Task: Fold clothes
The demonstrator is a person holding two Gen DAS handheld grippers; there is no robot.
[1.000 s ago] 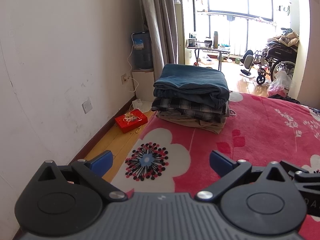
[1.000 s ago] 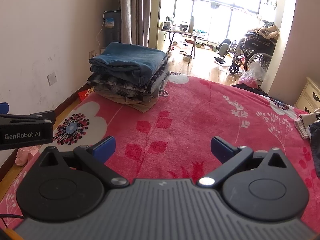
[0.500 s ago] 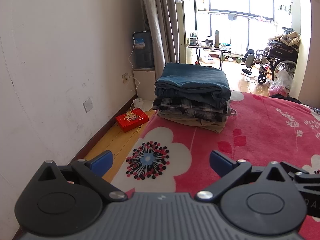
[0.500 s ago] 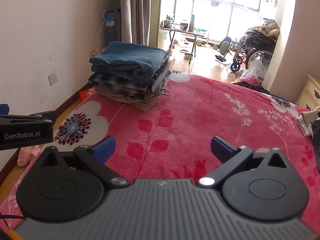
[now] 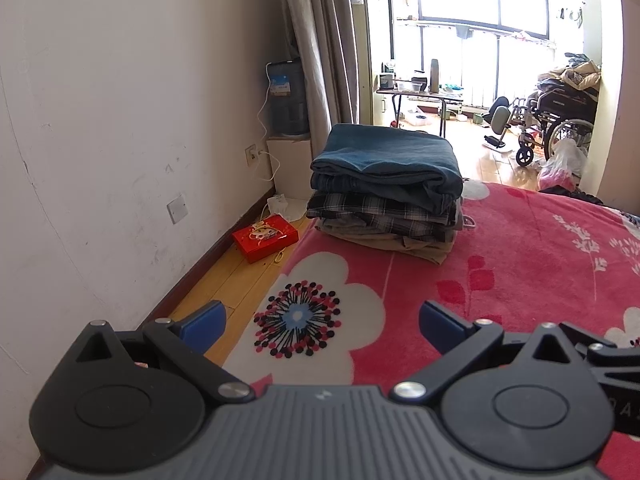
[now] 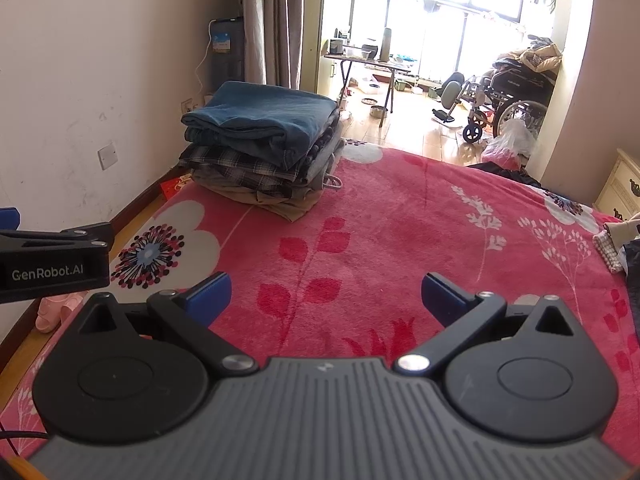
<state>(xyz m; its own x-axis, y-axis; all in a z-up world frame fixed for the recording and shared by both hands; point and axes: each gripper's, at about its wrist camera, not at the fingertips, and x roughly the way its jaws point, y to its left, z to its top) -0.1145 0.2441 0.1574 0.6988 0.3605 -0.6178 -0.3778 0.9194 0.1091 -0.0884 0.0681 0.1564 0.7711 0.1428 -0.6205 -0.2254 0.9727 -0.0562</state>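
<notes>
A stack of folded clothes (image 5: 386, 188) (image 6: 264, 144), a blue piece on top, plaid and beige ones below, sits at the far left corner of the red flowered blanket (image 5: 500, 264) (image 6: 380, 240). My left gripper (image 5: 322, 326) is open and empty, well short of the stack, over the blanket's left edge. My right gripper (image 6: 326, 294) is open and empty above the blanket's middle. Unfolded clothes (image 6: 624, 244) peek in at the right edge of the right wrist view. The left gripper's side (image 6: 52, 260) shows there at the left.
A wall (image 5: 100, 120) runs close on the left, with a strip of wooden floor and a red box (image 5: 265, 237) beside the bed. Pink slippers (image 6: 56, 310) lie on the floor. Beyond the bed stand a water dispenser (image 5: 286, 96), a folding table (image 5: 420, 96) and a wheelchair (image 5: 560, 124).
Both views have tilted and drawn back slightly, so the stack sits a little lower in frame. Both grippers stay open and empty.
</notes>
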